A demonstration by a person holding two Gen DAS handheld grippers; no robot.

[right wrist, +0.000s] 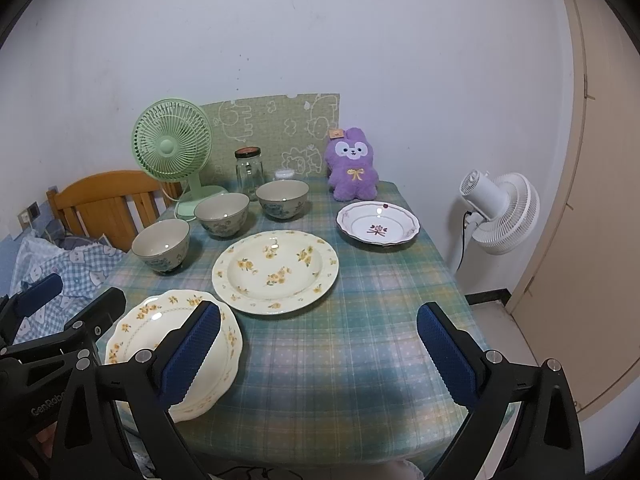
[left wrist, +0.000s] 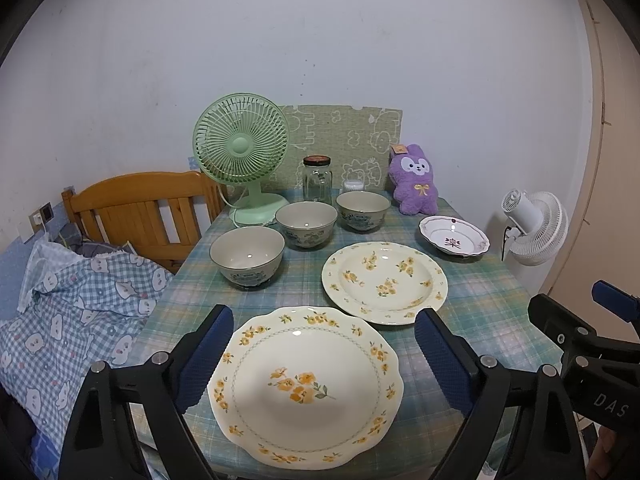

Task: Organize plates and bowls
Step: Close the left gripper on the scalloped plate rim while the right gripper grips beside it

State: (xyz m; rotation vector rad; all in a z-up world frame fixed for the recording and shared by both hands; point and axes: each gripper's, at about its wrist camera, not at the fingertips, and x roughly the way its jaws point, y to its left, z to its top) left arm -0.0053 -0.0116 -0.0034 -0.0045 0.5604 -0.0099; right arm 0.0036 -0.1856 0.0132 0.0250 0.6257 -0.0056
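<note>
Left gripper spread wide, empty, above scalloped plate at table's near edge. Right gripper equally wide, empty. Round plate mid-table; three bowls behind, possibly untouching.

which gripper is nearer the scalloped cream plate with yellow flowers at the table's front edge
Left. The left gripper hovers open right over the scalloped cream plate; the right gripper, also open, sits off to the plate's right.
</note>
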